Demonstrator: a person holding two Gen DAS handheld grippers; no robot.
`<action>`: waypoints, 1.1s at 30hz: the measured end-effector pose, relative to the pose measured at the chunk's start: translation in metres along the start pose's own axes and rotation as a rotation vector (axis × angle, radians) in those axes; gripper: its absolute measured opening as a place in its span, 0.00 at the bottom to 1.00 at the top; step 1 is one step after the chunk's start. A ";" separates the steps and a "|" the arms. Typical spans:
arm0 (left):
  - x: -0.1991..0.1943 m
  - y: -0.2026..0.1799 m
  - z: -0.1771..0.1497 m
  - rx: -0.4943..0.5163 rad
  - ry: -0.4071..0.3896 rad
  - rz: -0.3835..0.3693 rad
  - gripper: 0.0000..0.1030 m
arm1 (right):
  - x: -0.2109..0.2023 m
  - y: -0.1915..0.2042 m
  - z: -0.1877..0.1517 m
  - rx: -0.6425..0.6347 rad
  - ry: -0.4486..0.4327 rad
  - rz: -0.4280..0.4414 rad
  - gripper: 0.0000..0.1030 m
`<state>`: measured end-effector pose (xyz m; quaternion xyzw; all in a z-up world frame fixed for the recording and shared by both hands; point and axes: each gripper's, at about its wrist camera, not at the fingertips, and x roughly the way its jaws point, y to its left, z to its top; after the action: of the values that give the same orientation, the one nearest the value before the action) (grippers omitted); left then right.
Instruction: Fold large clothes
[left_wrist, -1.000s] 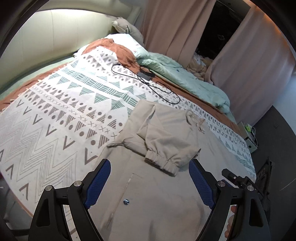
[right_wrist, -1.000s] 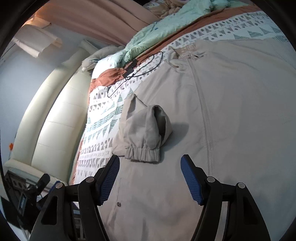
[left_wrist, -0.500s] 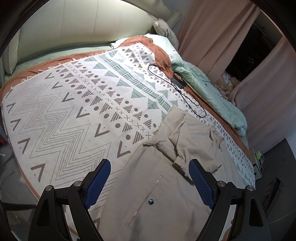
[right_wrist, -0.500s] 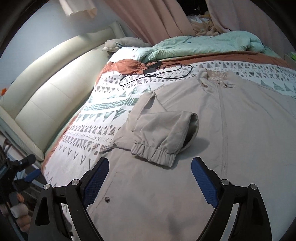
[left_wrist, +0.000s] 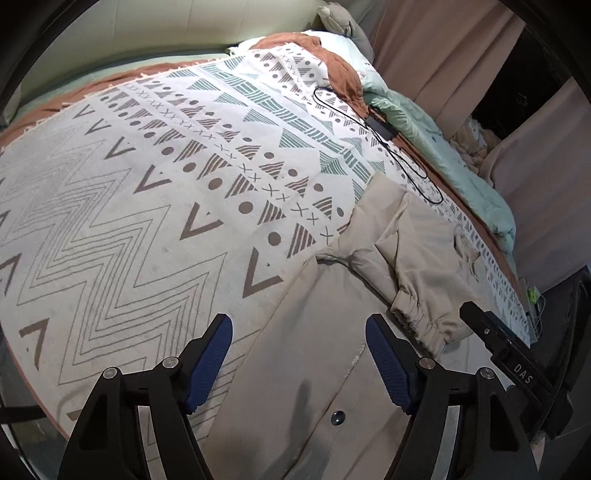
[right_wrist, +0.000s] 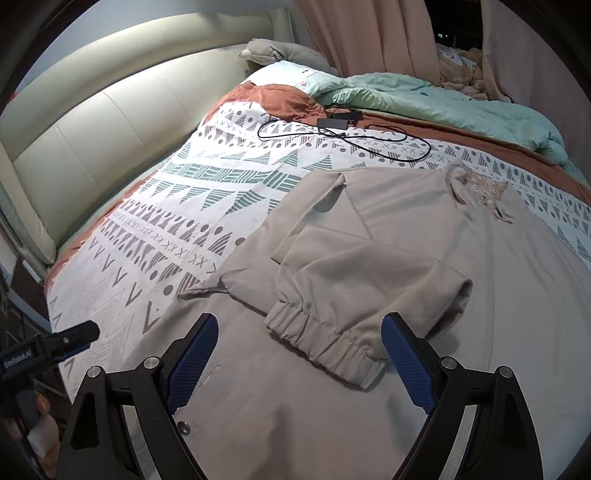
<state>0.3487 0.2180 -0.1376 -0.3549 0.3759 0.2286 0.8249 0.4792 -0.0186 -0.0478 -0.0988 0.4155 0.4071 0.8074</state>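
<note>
beige jacket (right_wrist: 406, 387), geometric-patterned white blanket (left_wrist: 129, 221)

Bed (right_wrist: 122, 258) fills my view, patterned blanket (left_wrist: 155, 206) spread over rust-brown sheet (right_wrist: 280, 99). Cream padded headboard (right_wrist: 110, 122) behind. Mint duvet (right_wrist: 424, 99) bunched along far side. Pinkish curtains (left_wrist: 439, 48) beyond, dark gap between them. Black cable (right_wrist: 343, 142) lying on blanket.

Bare patterned blanket (left_wrist: 147, 206) left of the jacket (right_wrist: 461, 387); black cable (right_wrist: 343, 138) across its far end
</note>
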 end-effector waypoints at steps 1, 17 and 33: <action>0.001 -0.002 0.000 0.014 -0.007 0.021 0.74 | 0.006 0.002 0.002 -0.015 0.007 -0.004 0.87; 0.014 0.011 -0.007 -0.034 0.016 0.087 0.74 | 0.093 -0.002 -0.035 -0.152 0.244 -0.102 0.88; 0.015 0.000 -0.012 -0.011 -0.009 0.078 0.74 | -0.025 -0.113 -0.004 0.294 -0.050 0.125 0.06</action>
<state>0.3523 0.2099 -0.1546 -0.3433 0.3847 0.2644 0.8150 0.5522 -0.1083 -0.0523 0.0568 0.4557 0.3934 0.7964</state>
